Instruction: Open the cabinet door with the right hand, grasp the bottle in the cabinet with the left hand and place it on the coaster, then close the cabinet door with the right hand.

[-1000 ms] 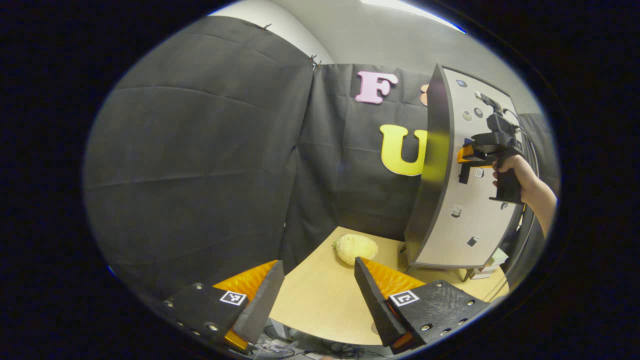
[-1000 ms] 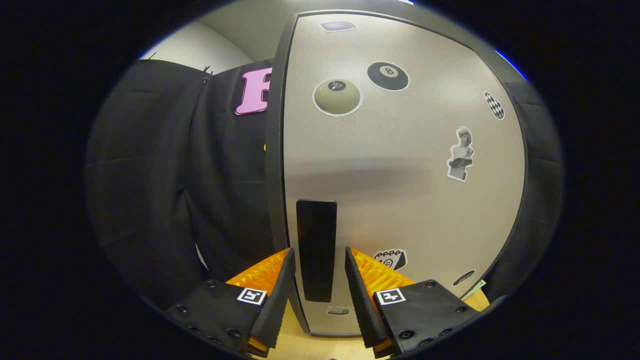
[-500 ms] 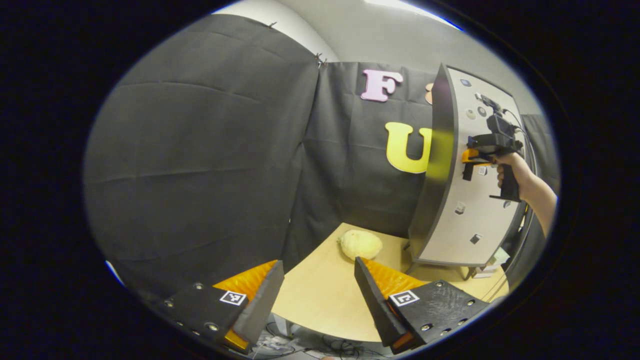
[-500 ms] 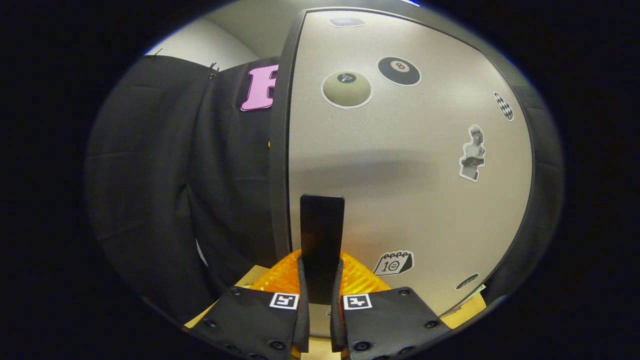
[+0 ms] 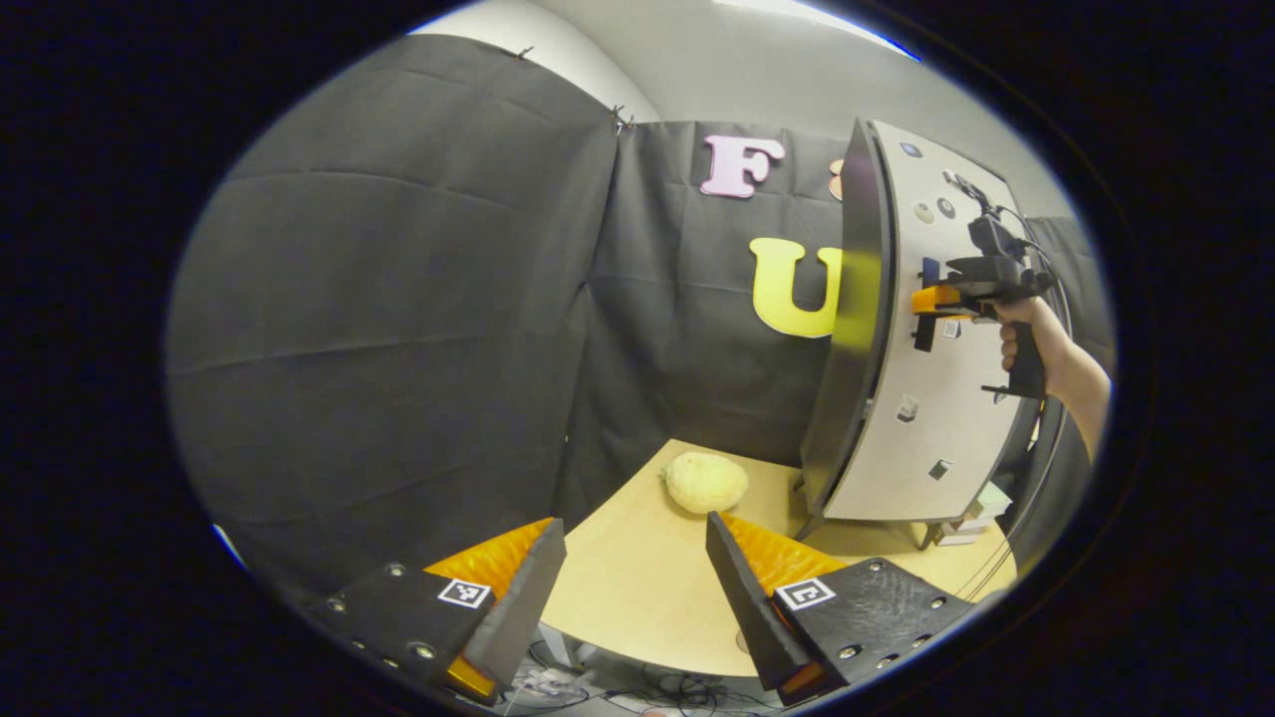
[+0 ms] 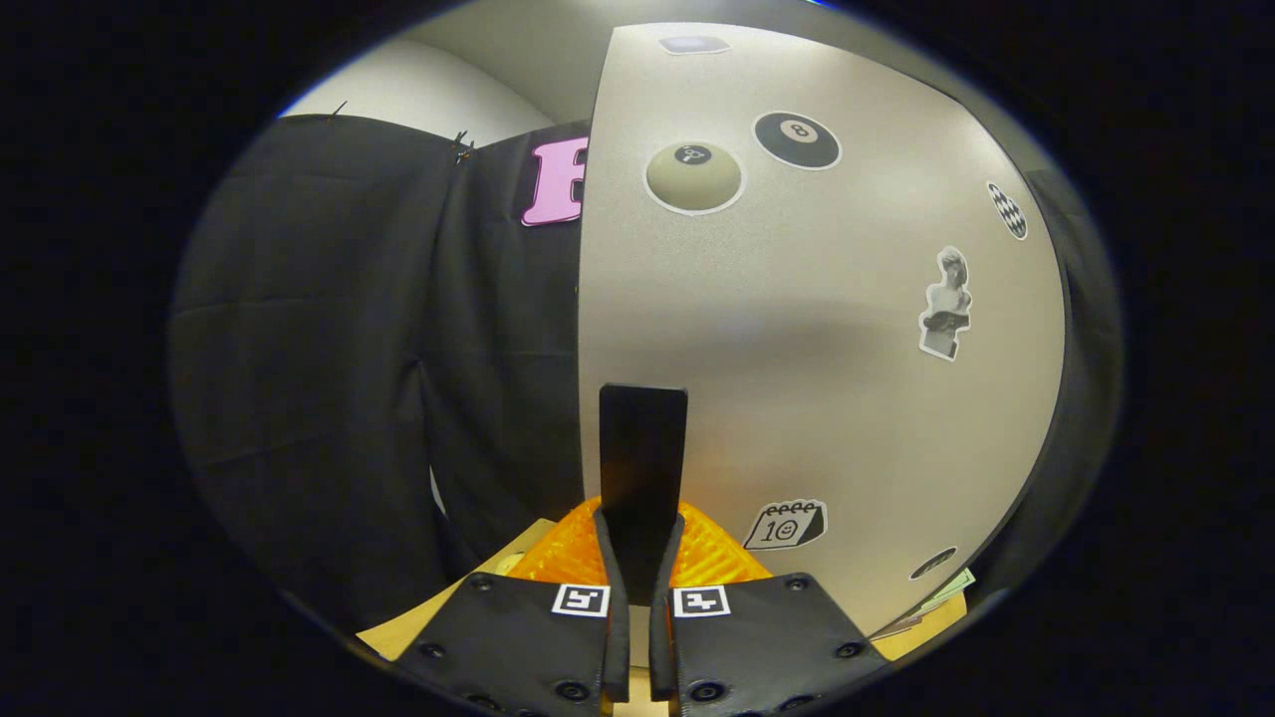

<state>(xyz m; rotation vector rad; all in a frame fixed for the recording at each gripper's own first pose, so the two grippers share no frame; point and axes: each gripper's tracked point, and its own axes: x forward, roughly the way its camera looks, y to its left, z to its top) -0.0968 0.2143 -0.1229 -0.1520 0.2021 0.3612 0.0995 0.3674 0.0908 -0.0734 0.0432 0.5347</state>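
Biggest thing here is the tall grey cabinet with its sticker-covered silver door (image 6: 817,329), standing on the pale wooden tabletop (image 5: 637,588) against the black cloth wall. In the left gripper view the door looks swung just a little off the cabinet's dark side edge, so I'd say we're at the very start of the opening pull. Next down in size: the right gripper (image 6: 637,558) is clamped on the flat black vertical door handle (image 6: 642,453), both fingers pressing its lower end from either side, and you can see the same grip from farther off in the left gripper view, with a hand wrapped around the tool. The left gripper (image 5: 636,583) hangs over the near edge of the table with its fingers spread wide and nothing between them. The bottle isn't something I can place yet; going by the task it's inside the cabinet, behind that door. No idea if the lumpy pale-yellow round thing (image 5: 705,482) on the table near the cabinet's foot is the coaster. Tip for this step: follow the hinge arc instead of yanking straight back, keep the squeeze steady so the handle doesn't slip, and swing it wide enough for the left gripper to get in.
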